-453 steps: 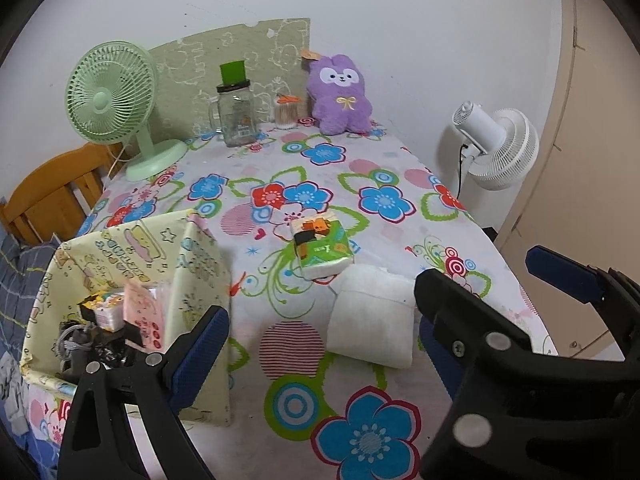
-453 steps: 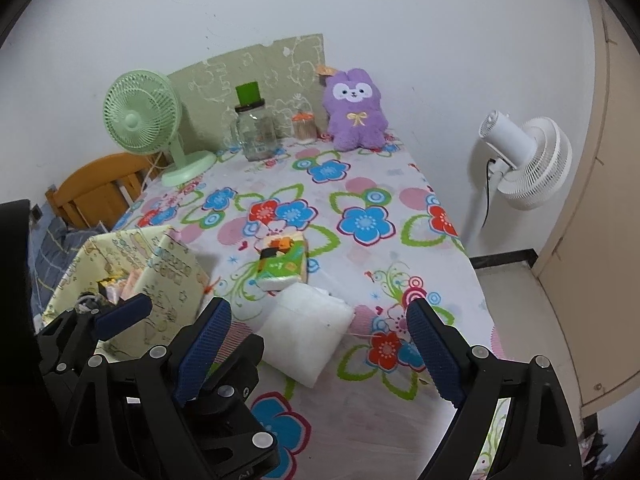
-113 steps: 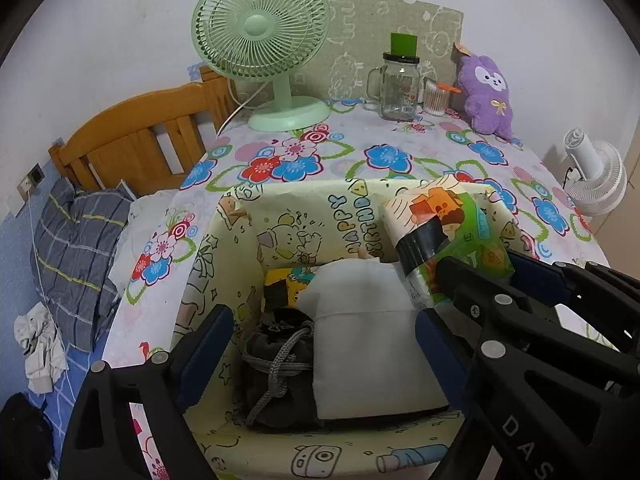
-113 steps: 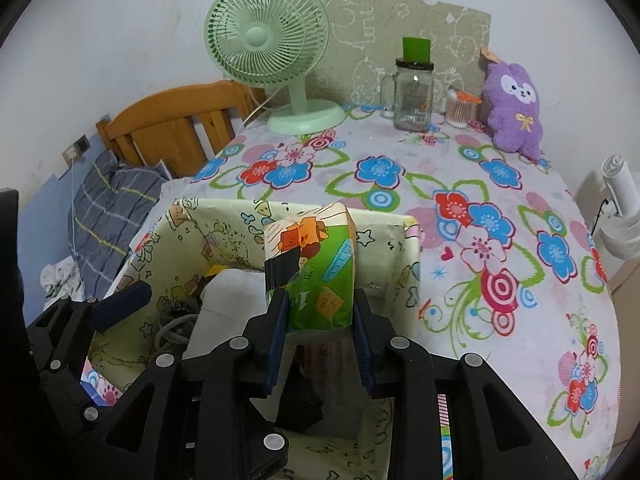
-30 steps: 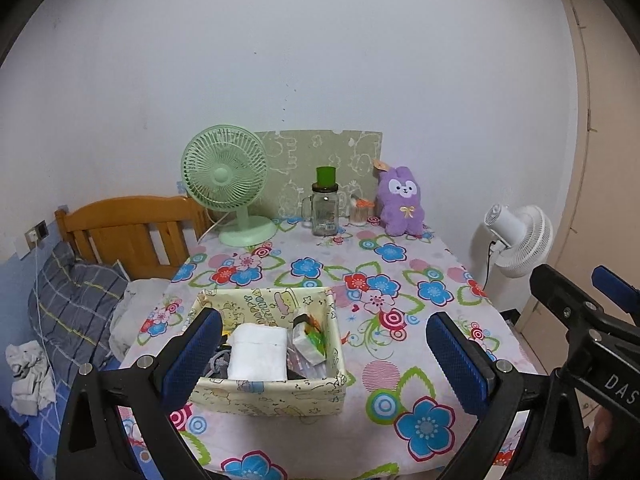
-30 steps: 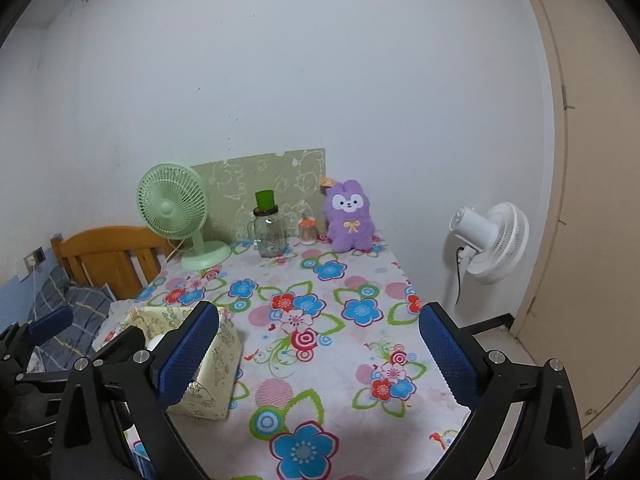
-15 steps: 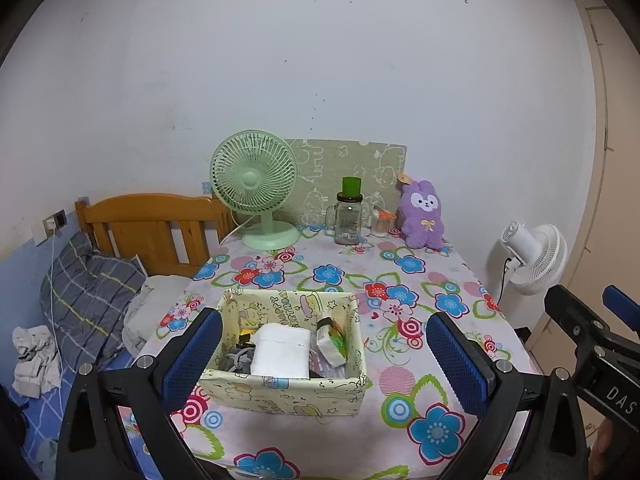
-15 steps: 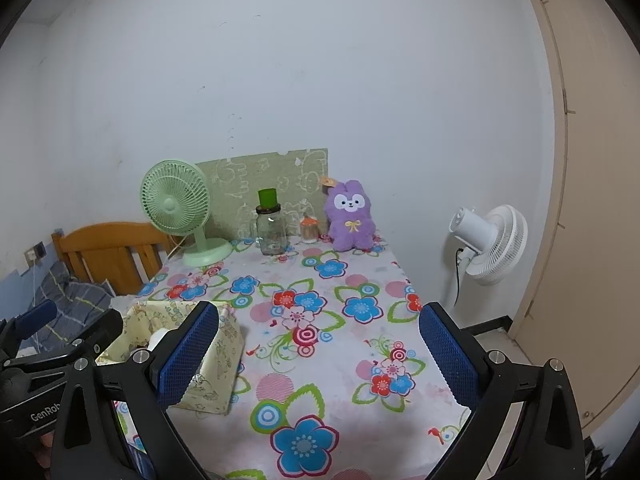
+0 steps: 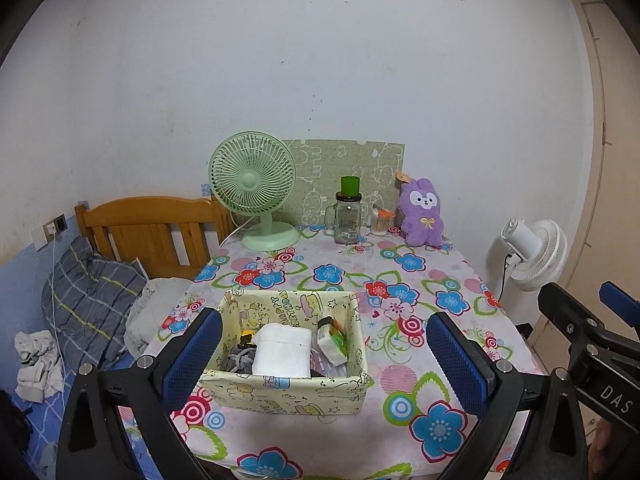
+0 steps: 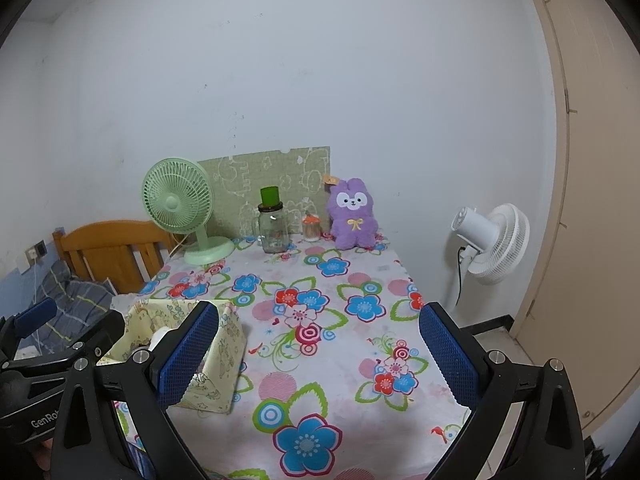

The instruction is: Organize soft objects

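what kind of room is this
Most likely a small bedroom at home: a wooden bed headboard with a plaid pillow stands beside a table under a floral tablecloth, with a purple plush toy against the wall.

Dim even light, sharp, fisheye-warped edges

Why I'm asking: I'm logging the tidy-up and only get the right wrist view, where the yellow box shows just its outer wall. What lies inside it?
Observer: From the left wrist view, a white folded cloth lies in the middle of the yellow box.
Operator: Is it alone in there?
Observer: No. A green tissue pack leans tilted between the cloth and the box's right wall.
Operator: Anything on the cloth's other side?
Observer: A dark grey corded bundle sits in the left corner, partly under the cloth.
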The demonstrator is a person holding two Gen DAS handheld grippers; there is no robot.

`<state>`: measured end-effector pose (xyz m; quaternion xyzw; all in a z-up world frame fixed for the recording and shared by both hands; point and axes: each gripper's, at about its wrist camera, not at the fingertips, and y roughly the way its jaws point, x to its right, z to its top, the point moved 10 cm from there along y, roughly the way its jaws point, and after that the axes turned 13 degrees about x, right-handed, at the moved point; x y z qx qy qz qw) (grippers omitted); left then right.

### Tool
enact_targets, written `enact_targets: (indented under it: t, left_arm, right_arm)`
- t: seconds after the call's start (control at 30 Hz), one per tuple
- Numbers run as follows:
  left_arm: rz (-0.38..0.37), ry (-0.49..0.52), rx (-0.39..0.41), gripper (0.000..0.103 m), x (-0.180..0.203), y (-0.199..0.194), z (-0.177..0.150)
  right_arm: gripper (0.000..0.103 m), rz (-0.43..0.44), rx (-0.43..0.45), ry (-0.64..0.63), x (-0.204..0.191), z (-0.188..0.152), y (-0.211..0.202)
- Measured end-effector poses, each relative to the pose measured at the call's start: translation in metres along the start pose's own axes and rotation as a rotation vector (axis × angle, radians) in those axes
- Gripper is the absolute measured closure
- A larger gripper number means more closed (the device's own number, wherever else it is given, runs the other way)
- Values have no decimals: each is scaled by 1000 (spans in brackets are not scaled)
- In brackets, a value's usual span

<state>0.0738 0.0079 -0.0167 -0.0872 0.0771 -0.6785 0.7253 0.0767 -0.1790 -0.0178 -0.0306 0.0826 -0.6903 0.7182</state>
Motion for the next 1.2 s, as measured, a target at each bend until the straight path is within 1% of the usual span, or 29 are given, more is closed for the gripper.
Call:
enact_targets:
  t: [0.7,1.2]
  left_arm:
    - [0,3,-3,0,1,2,-1]
    - [5,14,-21,0,0,6,-7]
  right_arm:
    - [1,4,-4,5,1,-2,1]
    - [1,2,-18,9,1,-7,6]
